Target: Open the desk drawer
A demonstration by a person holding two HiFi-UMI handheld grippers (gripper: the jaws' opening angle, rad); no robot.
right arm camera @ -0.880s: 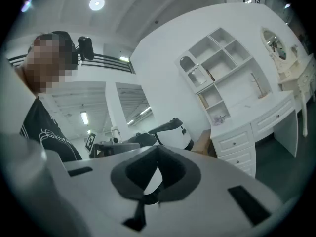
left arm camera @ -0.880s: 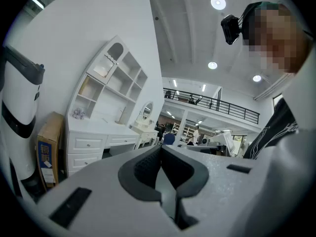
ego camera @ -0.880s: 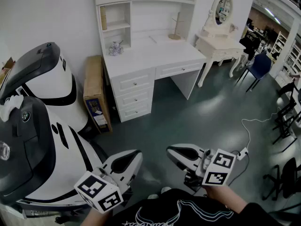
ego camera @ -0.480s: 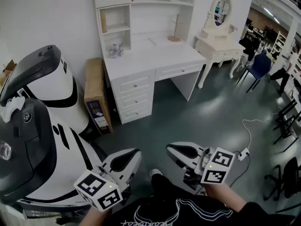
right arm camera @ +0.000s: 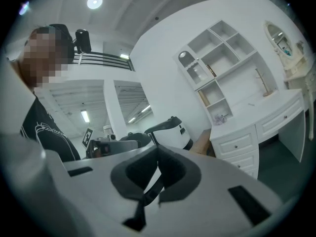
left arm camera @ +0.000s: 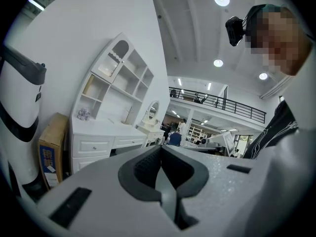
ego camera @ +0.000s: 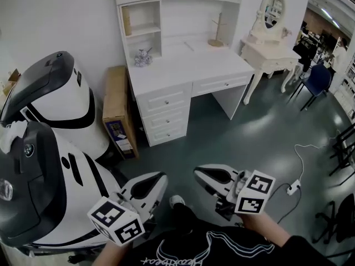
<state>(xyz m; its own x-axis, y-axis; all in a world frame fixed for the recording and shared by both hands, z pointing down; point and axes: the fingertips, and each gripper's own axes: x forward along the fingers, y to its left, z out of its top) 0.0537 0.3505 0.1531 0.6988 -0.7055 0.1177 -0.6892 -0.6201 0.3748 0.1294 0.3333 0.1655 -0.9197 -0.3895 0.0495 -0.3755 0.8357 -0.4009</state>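
Note:
A white desk (ego camera: pixel 183 73) with a shelf hutch stands against the far wall. It has a stack of three closed drawers (ego camera: pixel 165 116) on its left side and one closed wide drawer (ego camera: pixel 223 84) under the top. The desk also shows in the left gripper view (left arm camera: pixel 98 142) and the right gripper view (right arm camera: pixel 256 127). My left gripper (ego camera: pixel 160 180) and right gripper (ego camera: pixel 198 173) are held low near my body, well short of the desk. Both are shut with nothing between the jaws.
Two big white-and-black machines (ego camera: pixel 50 148) stand at the left. A brown cardboard box (ego camera: pixel 117 112) leans beside the desk. A white dressing table with an oval mirror (ego camera: pixel 270 43) stands right of the desk. A blue chair (ego camera: pixel 315 79) and a power cord (ego camera: pixel 297 176) lie at the right.
The view has shifted a little, so the desk sits slightly further right and lower in the picture. Both grippers keep their place and stay shut.

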